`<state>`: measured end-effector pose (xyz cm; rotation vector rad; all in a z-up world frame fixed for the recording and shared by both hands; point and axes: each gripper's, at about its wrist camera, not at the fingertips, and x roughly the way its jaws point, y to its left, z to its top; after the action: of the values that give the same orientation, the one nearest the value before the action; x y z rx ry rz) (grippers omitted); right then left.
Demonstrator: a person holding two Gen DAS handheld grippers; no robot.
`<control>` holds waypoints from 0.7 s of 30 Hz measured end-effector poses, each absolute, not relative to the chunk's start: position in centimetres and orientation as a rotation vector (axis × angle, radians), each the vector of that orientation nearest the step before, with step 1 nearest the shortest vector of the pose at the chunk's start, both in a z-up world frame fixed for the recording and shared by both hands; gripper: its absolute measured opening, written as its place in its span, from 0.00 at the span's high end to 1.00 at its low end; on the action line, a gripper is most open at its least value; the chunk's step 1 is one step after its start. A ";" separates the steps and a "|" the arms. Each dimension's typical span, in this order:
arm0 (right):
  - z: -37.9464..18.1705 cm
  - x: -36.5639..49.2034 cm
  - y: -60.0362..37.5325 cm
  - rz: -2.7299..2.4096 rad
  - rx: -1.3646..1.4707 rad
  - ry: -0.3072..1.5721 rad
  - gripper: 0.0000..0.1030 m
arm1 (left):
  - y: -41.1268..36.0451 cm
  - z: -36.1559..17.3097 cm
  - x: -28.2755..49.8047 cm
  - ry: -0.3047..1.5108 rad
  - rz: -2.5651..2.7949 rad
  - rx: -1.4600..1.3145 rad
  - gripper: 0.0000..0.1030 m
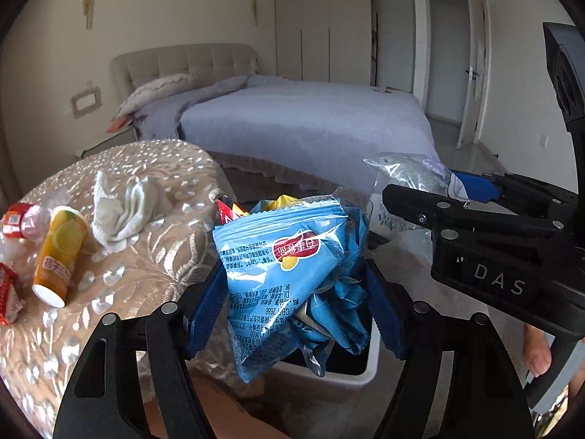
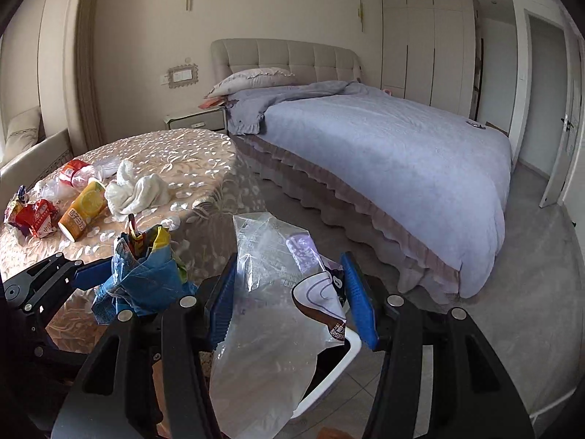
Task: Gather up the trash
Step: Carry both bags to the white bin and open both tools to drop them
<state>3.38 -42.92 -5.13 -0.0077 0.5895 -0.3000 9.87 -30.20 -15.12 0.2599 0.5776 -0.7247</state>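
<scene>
My left gripper [image 1: 296, 311] is shut on a bundle of blue crisp bags [image 1: 285, 270], with a red and yellow wrapper sticking up behind them. It hangs over a white bin [image 1: 351, 373] with a dark inside. My right gripper [image 2: 292, 303] is shut on a crumpled clear plastic bag [image 2: 263, 314] above the white bin's rim [image 2: 347, 355]. Each gripper shows in the other's view: the right gripper [image 1: 424, 192] with the clear bag [image 1: 406, 172], the left gripper [image 2: 106, 278] with the blue bags [image 2: 146, 281]. On the round table [image 2: 190, 153] lie an orange cup [image 2: 84, 212], a white crumpled tissue [image 2: 135, 190], a red wrapper [image 2: 36, 217] and a squashed bottle [image 2: 78, 173].
The table [image 1: 153, 256] wears a shiny embroidered cloth and stands to the left of the bin. A wide bed [image 2: 395, 153] with a grey cover fills the room behind. A nightstand [image 2: 197, 119] stands by its head. A person's bare foot [image 1: 537, 351] is on the floor at the right.
</scene>
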 end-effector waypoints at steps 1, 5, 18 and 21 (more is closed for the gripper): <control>-5.6 3.6 -43.6 -0.311 0.004 0.601 0.46 | -30.9 -15.8 10.1 0.595 -0.733 0.268 0.31; -7.9 4.1 -46.2 -0.320 0.048 0.641 0.46 | -33.3 -18.9 11.1 0.661 -0.777 0.301 0.31; -18.1 9.5 -51.2 -0.233 0.114 0.860 0.45 | -37.5 -28.4 15.3 0.835 -0.872 0.494 0.31; -20.0 10.5 -51.9 -0.234 0.140 0.904 0.45 | -37.7 -30.0 16.6 0.895 -0.852 0.521 0.31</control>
<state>10.53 -51.89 -20.04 0.1400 0.9042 -0.2342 16.57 -37.67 -30.01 0.5206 0.8950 -0.8516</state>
